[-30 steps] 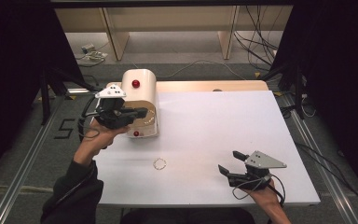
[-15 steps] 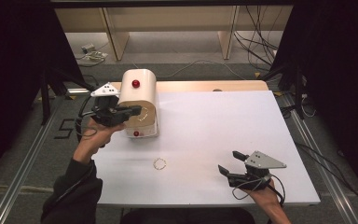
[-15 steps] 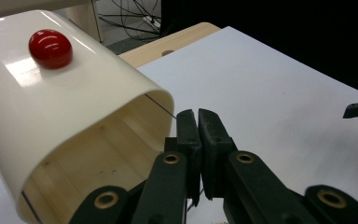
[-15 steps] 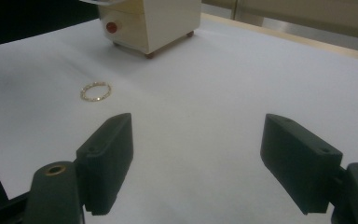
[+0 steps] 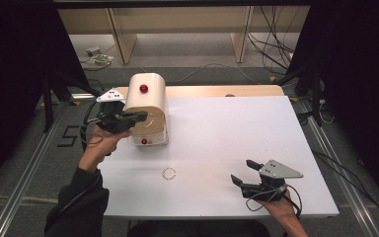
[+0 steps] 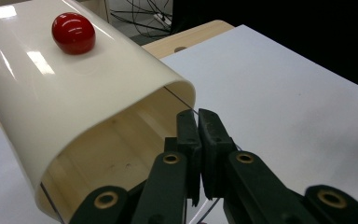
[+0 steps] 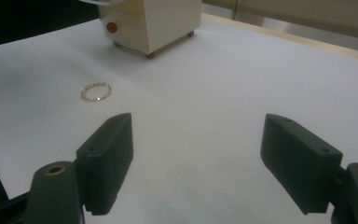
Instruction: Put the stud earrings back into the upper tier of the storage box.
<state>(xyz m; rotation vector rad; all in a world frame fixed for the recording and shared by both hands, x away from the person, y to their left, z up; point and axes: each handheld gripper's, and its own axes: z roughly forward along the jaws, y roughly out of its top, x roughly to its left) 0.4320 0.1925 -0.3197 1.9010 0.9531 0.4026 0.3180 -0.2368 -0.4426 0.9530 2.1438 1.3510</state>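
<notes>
Black plastic jaws of the right gripper [image 5: 243,172] stand wide apart with nothing between them, low over the bare white table top [image 5: 237,133] near its front right corner, held by a hand [image 5: 281,210] that comes up from the bottom edge of the high view. Ahead of those jaws and off to their left lies a small gold-coloured beaded ring [image 7: 96,91], flat on the white surface and well apart from both grippers; in the high view it sits between the two hands, nearer the front edge. Farther on, beyond the ring from the right gripper, stands a cream box with a rounded, glossy roll-top lid [image 5: 147,98], a red round knob [image 5: 143,88] on top of the lid and a second small red button [image 7: 112,27] on the low front face of its base, which rests on short red feet. The left gripper [image 6: 199,116] is at the open front of this box: its two black jaws are pressed close together, tips just at the lower rim of the curved lid where a thin clear edge runs, and they look pinched on that edge, though the contact itself is too fine to make out for certain. Inside the lid, past the jaw tips, pale wood shows. The left hand [image 5: 97,146] and dark sleeve reach in from the near left. Beyond the box, a strip of light wooden table edge [image 5: 217,91] borders the white top, with cables [image 5: 271,34] on the floor behind it.
</notes>
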